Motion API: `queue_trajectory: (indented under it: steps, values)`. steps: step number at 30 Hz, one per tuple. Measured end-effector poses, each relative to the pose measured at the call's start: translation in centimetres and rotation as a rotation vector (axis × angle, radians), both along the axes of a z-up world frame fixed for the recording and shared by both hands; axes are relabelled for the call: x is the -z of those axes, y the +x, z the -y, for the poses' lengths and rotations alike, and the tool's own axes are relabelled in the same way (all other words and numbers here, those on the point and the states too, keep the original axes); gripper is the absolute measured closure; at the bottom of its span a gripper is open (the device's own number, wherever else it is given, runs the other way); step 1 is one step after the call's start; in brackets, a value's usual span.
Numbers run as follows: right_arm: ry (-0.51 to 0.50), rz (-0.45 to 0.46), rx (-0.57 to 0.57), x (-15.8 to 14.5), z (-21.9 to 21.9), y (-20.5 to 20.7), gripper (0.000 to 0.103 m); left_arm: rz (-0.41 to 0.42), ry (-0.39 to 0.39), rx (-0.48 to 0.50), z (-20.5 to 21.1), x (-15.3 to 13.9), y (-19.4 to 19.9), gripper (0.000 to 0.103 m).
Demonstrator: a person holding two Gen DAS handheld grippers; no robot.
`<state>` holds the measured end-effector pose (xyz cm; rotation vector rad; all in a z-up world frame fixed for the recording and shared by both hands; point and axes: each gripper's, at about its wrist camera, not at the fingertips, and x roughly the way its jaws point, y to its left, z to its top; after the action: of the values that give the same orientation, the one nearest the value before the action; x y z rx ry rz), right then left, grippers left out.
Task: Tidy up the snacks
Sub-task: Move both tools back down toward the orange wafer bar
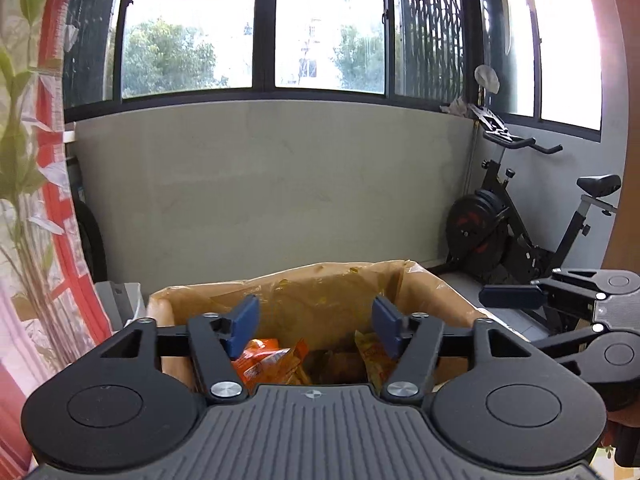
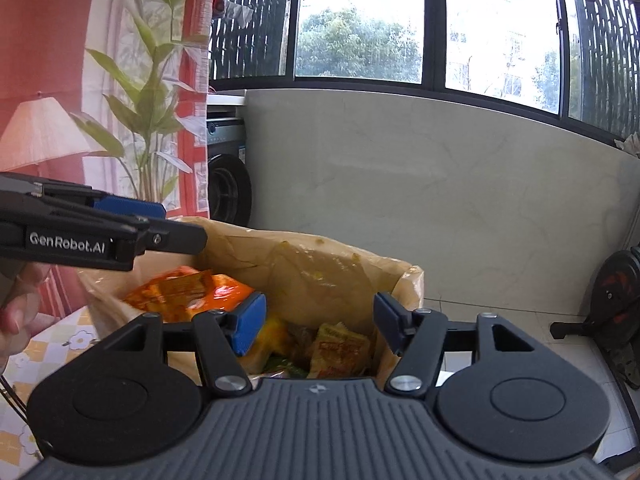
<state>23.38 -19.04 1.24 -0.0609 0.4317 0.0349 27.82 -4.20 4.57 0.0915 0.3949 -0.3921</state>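
Observation:
A box lined with a tan plastic bag (image 1: 320,292) stands in front of both grippers and also shows in the right wrist view (image 2: 320,264). Orange snack packets (image 1: 268,360) and yellow ones (image 1: 372,356) lie inside it; the right wrist view shows the orange packets (image 2: 188,292) and a yellow packet (image 2: 340,348). My left gripper (image 1: 316,326) is open and empty above the box opening. My right gripper (image 2: 320,326) is open and empty over the box too. The right gripper shows from the side in the left view (image 1: 512,296), and the left gripper shows likewise in the right view (image 2: 132,204).
A grey low wall (image 1: 280,184) under dark-framed windows runs behind the box. An exercise bike (image 1: 520,224) stands at the right. A red patterned curtain (image 2: 120,80) hangs at the left, with a washing machine (image 2: 226,184) behind it. A flowered tablecloth (image 2: 48,352) lies below left.

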Motion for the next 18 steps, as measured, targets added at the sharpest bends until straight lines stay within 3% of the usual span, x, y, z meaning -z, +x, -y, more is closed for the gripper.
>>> queue_trajectory:
  steps: [12, 18]
  values:
    - [0.061, 0.001, -0.003, 1.5, -2.4, -4.7, 0.034, 0.007, -0.009, -0.023, -5.0, 0.6, -5.3, 0.035]
    - [0.099, -0.003, 0.008, 3.2, -3.1, -6.0, 0.032, 0.0, -0.003, -0.037, -6.9, 2.4, -7.1, 0.035]
